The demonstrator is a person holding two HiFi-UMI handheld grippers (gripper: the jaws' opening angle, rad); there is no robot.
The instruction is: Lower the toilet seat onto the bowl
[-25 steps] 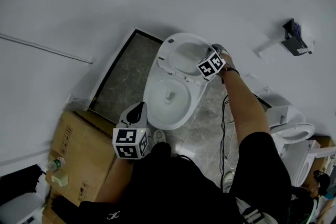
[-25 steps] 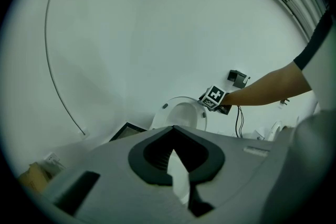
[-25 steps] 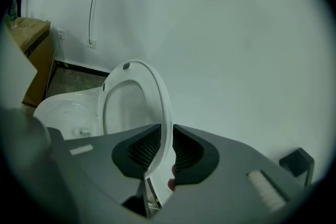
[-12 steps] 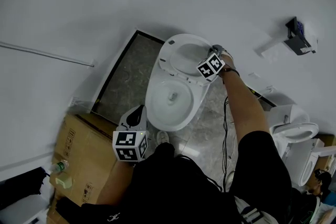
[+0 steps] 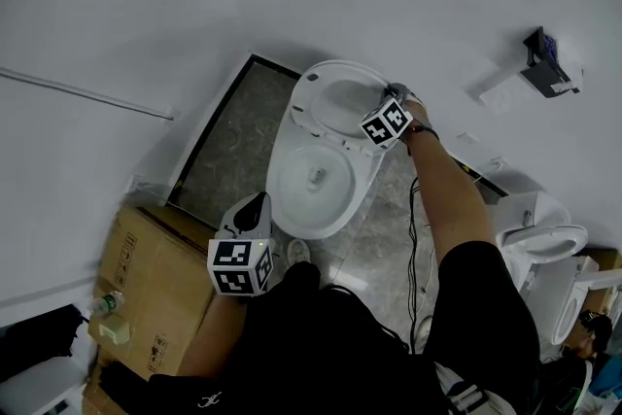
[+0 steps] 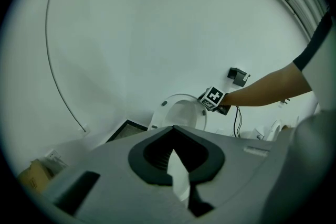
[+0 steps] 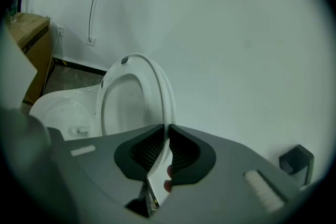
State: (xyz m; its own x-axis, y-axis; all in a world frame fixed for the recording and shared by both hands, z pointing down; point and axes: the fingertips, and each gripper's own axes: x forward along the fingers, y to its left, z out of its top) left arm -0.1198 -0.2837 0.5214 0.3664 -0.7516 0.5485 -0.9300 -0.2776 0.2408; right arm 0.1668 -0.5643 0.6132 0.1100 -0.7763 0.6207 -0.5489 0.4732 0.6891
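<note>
The white toilet bowl [image 5: 313, 178] stands open on the floor. Its seat [image 5: 335, 102] is raised together with the lid against the wall. My right gripper [image 5: 389, 95] is at the seat's right edge. In the right gripper view the seat's rim [image 7: 164, 97] runs between the pads [image 7: 181, 152]; my right gripper [image 7: 168, 131] has just been closing and is now shut on it. My left gripper [image 5: 255, 204] hangs near the person's body, short of the bowl's front. Its jaws stand a little apart and empty in the left gripper view, where the seat [image 6: 184, 113] is far off.
Cardboard boxes [image 5: 146, 277] are stacked at the lower left with a bottle [image 5: 105, 303] on them. A dark floor panel [image 5: 228, 136] lies left of the bowl. A second toilet [image 5: 539, 243] stands at the right. A cable [image 5: 416, 238] trails on the floor.
The right gripper's cube has edged slightly left along the seat's edge. The seat stays upright and the left gripper has not moved.
</note>
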